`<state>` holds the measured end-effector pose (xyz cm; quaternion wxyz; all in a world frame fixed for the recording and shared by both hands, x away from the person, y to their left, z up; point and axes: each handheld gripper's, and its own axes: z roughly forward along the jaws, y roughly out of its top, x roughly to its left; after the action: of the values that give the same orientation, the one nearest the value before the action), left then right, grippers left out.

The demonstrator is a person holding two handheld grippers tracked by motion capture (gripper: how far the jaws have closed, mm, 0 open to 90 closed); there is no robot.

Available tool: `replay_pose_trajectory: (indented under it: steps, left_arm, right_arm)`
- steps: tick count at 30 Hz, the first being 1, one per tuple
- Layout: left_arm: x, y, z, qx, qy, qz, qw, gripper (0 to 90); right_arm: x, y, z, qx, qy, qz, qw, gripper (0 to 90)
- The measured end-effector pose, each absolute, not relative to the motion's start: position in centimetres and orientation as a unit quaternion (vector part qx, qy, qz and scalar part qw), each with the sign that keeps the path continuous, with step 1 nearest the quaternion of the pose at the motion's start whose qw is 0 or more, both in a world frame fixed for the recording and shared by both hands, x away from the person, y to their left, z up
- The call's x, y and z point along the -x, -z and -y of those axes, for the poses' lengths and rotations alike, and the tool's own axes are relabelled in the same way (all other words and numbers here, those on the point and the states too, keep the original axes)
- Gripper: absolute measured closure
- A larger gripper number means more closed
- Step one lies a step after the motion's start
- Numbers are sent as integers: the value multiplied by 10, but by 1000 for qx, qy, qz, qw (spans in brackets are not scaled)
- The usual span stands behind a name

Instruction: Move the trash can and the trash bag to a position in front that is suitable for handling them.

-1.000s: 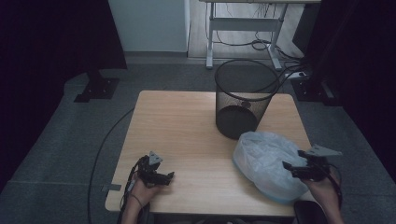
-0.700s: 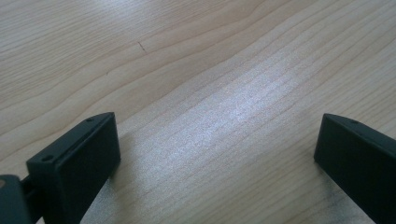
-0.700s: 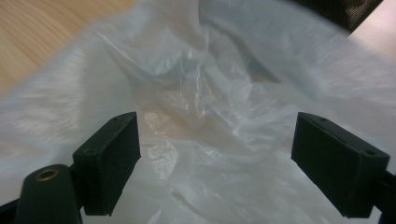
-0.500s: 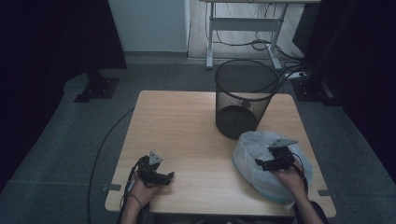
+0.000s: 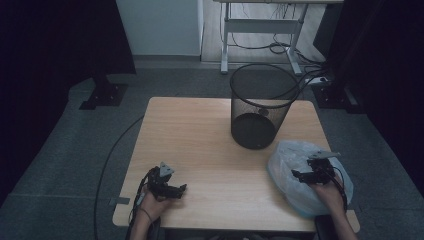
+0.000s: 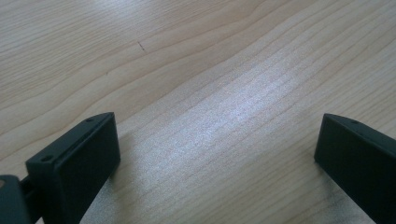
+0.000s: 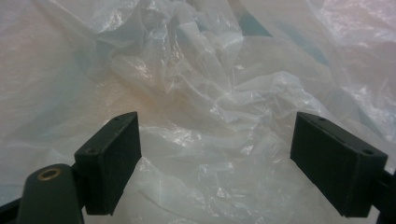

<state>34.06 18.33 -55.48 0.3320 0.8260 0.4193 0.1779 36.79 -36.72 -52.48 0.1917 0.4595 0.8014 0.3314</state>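
High view: fixed above the person's side, facing forward and down over the whole counter (image 5: 210, 145). Left tool view: close along its jaws onto bare counter wood. Right tool view: close onto the plastic bag (image 7: 210, 93), shared with the high view

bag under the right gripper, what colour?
The plastic bag is translucent white with a faint blue tint, crinkled; it shows best in the right gripper view.
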Motion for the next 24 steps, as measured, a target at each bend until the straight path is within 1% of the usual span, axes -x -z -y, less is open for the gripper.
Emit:
replay_pose_trajectory:
  steps: [2,10,11,12,13,14,17,20,24]
  left_arm:
    - [-341,555,-183,-826,-178,-419,332,1]
    - [-344,553,-182,-832,-173,-414,326,0]
    - [-346,552,-180,-833,-173,-415,322,0]
    - [-348,551,-178,-833,-175,-415,322,0]
    - [-350,549,-176,-832,-175,-412,326,0]
    - [-353,547,-174,-832,-174,-410,331,0]
    - [-367,535,-164,-828,-178,-403,346,0]
    - [-386,519,-152,-821,-174,-393,375,0]
    - [-411,498,-129,-823,-181,-366,395,0]
  right_arm:
    - [-367,522,367,-459,-338,-798,193,139]
    - [-361,492,362,-445,-365,-791,206,132]
    - [-361,486,362,-444,-373,-789,201,121]
    - [-361,484,361,-445,-376,-788,199,81]
    - [-361,481,360,-446,-380,-786,198,17]
    - [-363,478,359,-446,-381,-785,198,0]
    - [-370,470,353,-434,-385,-789,201,0]
    - [-380,461,348,-426,-406,-784,198,0]
    - [-399,450,337,-412,-424,-783,193,0]
